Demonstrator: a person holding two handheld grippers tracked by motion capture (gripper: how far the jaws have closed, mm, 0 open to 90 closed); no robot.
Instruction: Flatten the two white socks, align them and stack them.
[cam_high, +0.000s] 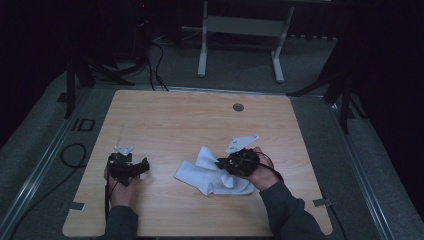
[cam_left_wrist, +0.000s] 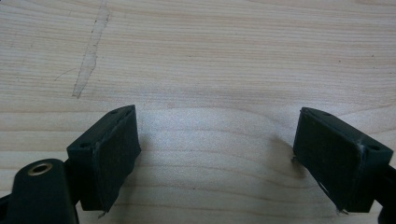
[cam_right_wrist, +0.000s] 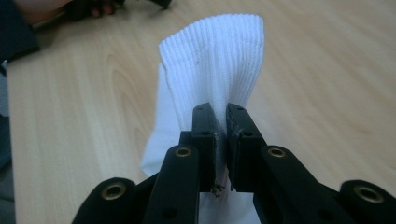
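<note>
The pale wooden table (cam_high: 165, 125) with rounded corners carries one thing, a white ribbed cotton sock (cam_high: 210, 172), and everything else is placed from that sock. Beyond the sock, toward the small round grommet hole (cam_high: 238, 107) near the far edge, the wood lies bare and wide. Left of the sock there is a free strip of wood before the left black two-jaw gripper (cam_high: 145, 165), which rests over plain tabletop, well apart from the sock. Its jaws stand wide apart with nothing between them. On the sock's right side sits the right black two-jaw gripper (cam_right_wrist: 222, 126), clenched on the sock's fabric, pads pinching a fold. The sock lies crumpled, right of the table's middle and toward the near edge; its ribbed cuff (cam_right_wrist: 212, 51) fans out beyond the jaws.
</note>
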